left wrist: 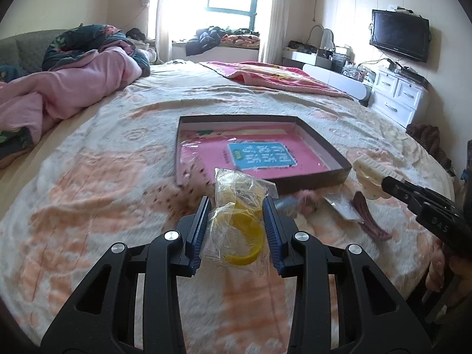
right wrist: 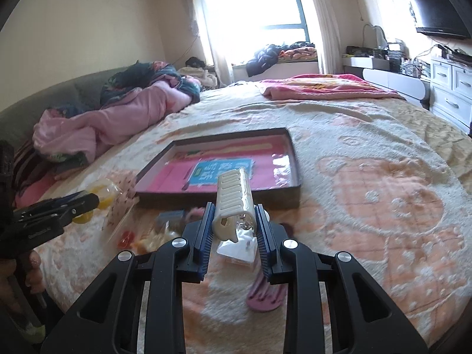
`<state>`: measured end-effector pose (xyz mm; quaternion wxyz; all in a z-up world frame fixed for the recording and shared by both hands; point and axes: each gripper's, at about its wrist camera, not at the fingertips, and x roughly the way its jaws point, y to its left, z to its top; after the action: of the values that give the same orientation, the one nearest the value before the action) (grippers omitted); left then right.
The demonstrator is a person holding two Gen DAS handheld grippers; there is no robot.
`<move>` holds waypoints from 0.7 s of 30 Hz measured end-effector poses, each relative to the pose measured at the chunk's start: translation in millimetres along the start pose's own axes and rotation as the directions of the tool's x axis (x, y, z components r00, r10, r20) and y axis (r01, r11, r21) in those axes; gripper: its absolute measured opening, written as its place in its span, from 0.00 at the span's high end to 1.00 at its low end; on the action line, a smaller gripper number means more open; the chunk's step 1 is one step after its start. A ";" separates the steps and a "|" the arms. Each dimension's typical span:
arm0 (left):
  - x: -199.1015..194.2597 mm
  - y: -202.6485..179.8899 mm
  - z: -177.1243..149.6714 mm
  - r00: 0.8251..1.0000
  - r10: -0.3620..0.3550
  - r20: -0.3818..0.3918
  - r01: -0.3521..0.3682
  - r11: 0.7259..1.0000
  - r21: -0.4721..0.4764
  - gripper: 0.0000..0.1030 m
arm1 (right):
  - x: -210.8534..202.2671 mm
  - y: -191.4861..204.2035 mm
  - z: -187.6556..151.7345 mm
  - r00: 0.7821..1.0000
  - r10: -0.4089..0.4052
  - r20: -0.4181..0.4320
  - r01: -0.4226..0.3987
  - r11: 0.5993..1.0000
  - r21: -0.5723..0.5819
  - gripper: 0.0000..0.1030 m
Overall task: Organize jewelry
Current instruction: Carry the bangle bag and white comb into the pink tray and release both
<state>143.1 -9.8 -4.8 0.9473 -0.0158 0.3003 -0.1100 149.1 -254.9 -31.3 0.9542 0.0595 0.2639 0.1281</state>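
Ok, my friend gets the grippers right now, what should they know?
Left hand-held gripper: shut on a clear bag with a yellow bangle.
Right hand-held gripper: shut on a cream hair claw clip.
The shallow box ahead on the bed holds only a pink book.
A mauve hair clip and small packets lie on the blanket.
Done: two items held. Left: probably put everything in the box.

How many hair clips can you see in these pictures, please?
2: a cream hair clip held in the right gripper, and a mauve hair clip lying on the blanket beneath it. Others may hide among the packets.
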 end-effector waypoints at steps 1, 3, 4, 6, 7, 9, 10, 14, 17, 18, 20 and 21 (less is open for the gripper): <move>3.9 -1.5 2.7 1.000 -0.001 -0.002 0.001 1.000 0.000 0.73 | 0.1 -2.4 2.4 1.000 -0.001 0.002 0.001 1.000 0.003 0.75; 11.4 -5.1 7.6 1.000 -0.004 -0.005 0.004 1.000 0.002 0.73 | 1.3 -8.1 7.6 1.000 -0.011 0.011 0.011 1.000 0.008 0.75; 15.8 -7.1 10.7 1.000 -0.003 -0.005 0.003 1.000 0.006 0.73 | 2.8 -10.8 9.7 1.000 -0.012 0.011 0.012 1.000 0.009 0.75; 25.7 -11.0 16.8 1.000 -0.003 -0.008 0.003 1.000 0.010 0.73 | 7.5 -16.9 14.2 1.000 -0.015 0.010 0.015 1.000 0.021 0.75; 29.0 -11.9 18.8 1.000 -0.004 -0.009 0.004 1.000 0.010 0.73 | 11.0 -19.9 16.6 1.000 -0.019 0.006 0.019 0.999 0.026 0.75; 38.4 -14.8 25.2 1.000 -0.001 -0.013 0.002 1.000 0.013 0.73 | 15.9 -24.0 20.4 1.000 -0.027 0.008 0.027 0.999 0.031 0.75; 42.6 -16.0 28.2 1.000 0.000 -0.014 0.000 1.000 0.011 0.73 | 19.3 -25.8 22.7 0.999 -0.033 0.010 0.033 0.999 0.030 0.75; 59.5 -14.4 40.6 1.000 0.006 -0.020 -0.006 1.000 0.000 0.73 | 32.6 -29.4 29.8 0.999 -0.035 0.007 0.035 0.999 0.025 0.75; 72.9 -11.2 50.9 0.999 0.016 -0.032 -0.016 1.000 -0.012 0.73 | 42.3 -32.5 36.3 0.999 -0.033 0.006 0.033 0.999 0.025 0.75; 76.1 -9.7 53.6 0.999 0.018 -0.035 -0.019 1.000 -0.014 0.73 | 46.4 -33.5 39.1 0.999 -0.031 0.008 0.031 0.999 0.025 0.75; 82.9 -7.3 58.2 0.999 0.029 -0.041 -0.030 0.999 -0.017 0.73 | 54.9 -35.9 44.4 1.000 -0.025 0.005 0.025 0.999 0.031 0.75; 85.0 -6.3 59.7 0.999 0.030 -0.043 -0.031 0.999 -0.018 0.73 | 58.9 -36.9 46.8 1.000 -0.022 0.003 0.022 0.999 0.032 0.75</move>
<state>243.7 -36.7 -3.5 0.9421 -0.0179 0.3219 -0.0928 230.1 -276.2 -26.8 0.9550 0.0722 0.2647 0.1131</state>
